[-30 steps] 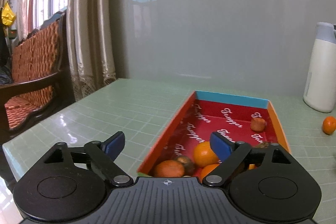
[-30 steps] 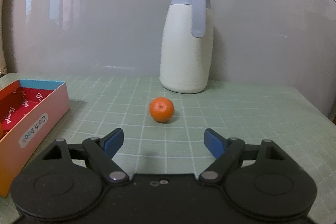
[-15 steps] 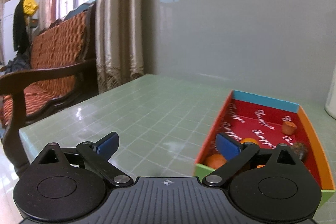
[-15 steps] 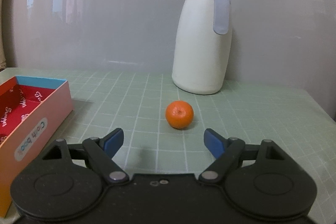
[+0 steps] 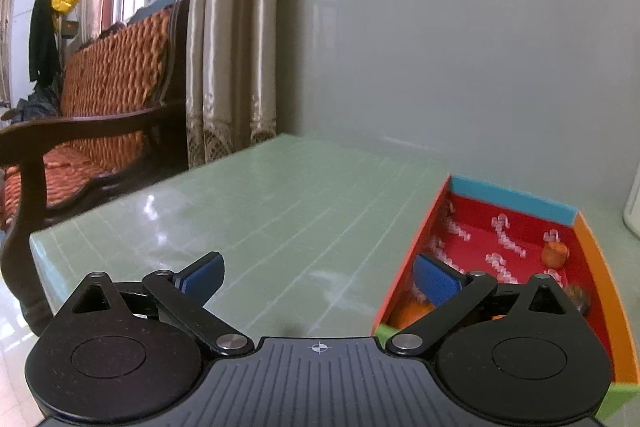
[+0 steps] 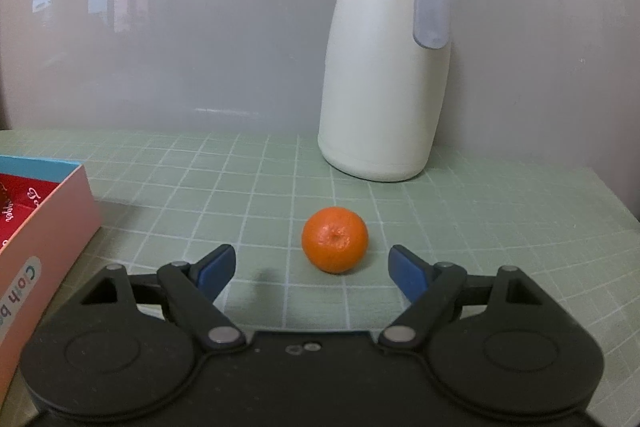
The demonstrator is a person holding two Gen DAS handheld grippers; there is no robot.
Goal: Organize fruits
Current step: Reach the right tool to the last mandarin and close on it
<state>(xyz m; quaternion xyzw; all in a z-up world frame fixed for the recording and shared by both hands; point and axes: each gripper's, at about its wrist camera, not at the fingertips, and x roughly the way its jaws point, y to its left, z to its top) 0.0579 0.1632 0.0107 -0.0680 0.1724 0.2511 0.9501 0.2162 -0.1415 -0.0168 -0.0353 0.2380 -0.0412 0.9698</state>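
A loose orange [image 6: 335,239] lies on the green tiled table, just ahead of my right gripper [image 6: 311,266] and slightly right of its centre line. That gripper is open and its blue pads do not touch the fruit. The red-lined cardboard box [image 5: 516,199] sits at the right of the left wrist view, holding a small reddish fruit [image 5: 554,254], a dark fruit [image 5: 578,297] and an orange [image 5: 412,309] partly hidden behind a finger. My left gripper [image 5: 318,277] is wide open and empty, hovering over bare table left of the box. The box's pink side [image 6: 48,227] shows at the left of the right wrist view.
A white thermos jug [image 6: 384,75] with a grey lid and handle stands behind the orange, against the grey wall. A wooden bench with an orange cushion [image 5: 100,99] and curtains [image 5: 232,47] lie past the table's left edge [image 5: 40,247].
The left gripper has swung left, so the box now sits at the right of its view, and its jaws have widened. The right gripper has closed in on the orange.
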